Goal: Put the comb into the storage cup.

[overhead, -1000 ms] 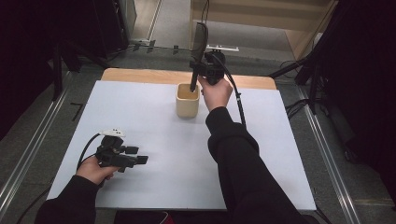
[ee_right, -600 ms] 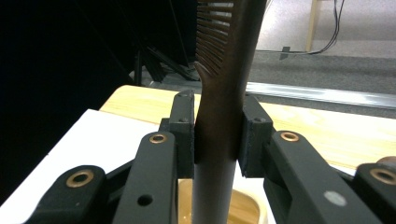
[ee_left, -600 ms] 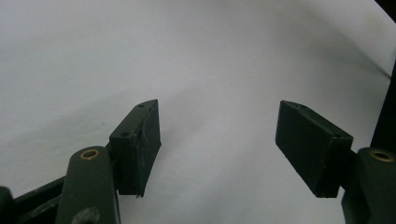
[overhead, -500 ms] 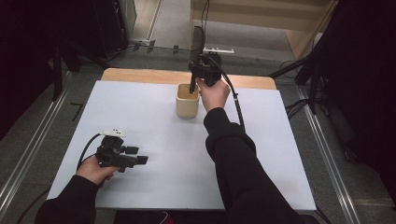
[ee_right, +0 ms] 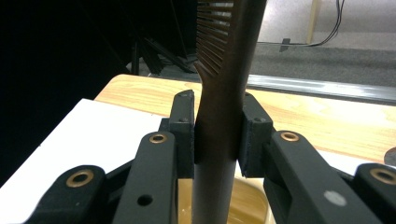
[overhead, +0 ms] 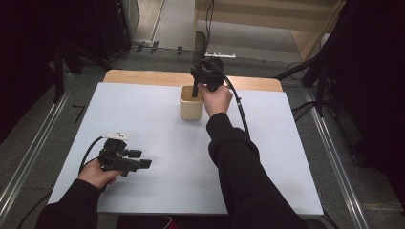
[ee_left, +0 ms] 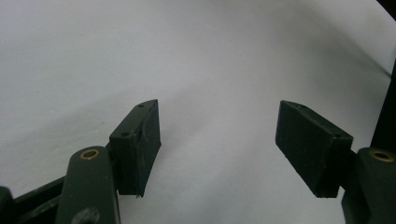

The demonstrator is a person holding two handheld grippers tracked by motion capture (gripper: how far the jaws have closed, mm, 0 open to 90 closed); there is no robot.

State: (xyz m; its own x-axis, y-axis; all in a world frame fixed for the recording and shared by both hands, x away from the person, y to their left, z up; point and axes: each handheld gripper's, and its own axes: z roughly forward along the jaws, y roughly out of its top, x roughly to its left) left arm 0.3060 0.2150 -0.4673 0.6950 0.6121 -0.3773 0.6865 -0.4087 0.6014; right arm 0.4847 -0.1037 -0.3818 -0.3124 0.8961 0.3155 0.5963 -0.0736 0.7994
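High view looks down on my white table (overhead: 286, 157), where the beige cup (overhead: 191, 106) stands far centre, my right gripper (overhead: 203, 76) pinching a dark comb (overhead: 197, 52) upright over it, while my left gripper (overhead: 125, 161) rests near left, jaws spread and empty.

A dark comb (ee_right: 224, 93) stands upright, handle end down inside the cream cup (overhead: 191, 107).

Left tongs (overhead: 143, 163): low, level, jaws spread apart, nothing between. Right tongs (overhead: 195, 78): arm outstretched, jaws level, clamped tight.
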